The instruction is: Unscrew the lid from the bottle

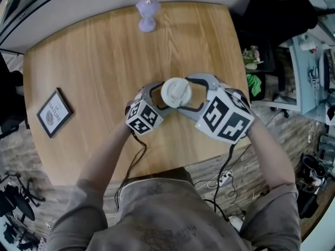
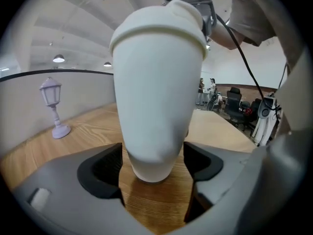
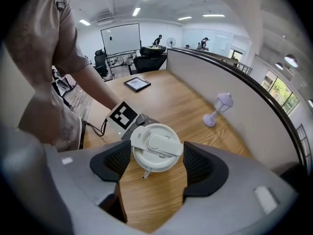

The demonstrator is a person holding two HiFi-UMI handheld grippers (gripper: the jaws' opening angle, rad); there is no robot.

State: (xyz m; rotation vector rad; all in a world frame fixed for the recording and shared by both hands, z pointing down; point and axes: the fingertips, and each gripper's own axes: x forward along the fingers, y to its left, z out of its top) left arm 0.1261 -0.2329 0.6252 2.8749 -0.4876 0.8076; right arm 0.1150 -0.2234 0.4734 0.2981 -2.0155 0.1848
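We see the white bottle [image 2: 156, 92] standing upright on the wooden table [image 1: 104, 61], near the edge closest to the person and between the two grippers, with its lid [image 3: 156, 146] still on. The left gripper [image 2: 152, 168] comes in low from the side. Its jaws are spread wide around the narrow lower body of the bottle, and the dark pads [image 2: 100, 173] sit just beside the wall without clamping it. The right gripper [image 3: 157, 164] points down over the top (we look almost straight onto the flip cap). Its jaws are also parted, with a pad close on either side of the lid but not pressing it. Farther back on the table we see a small lilac lantern figure [image 1: 147, 14], and a framed card [image 1: 54, 112] lies off to the left.
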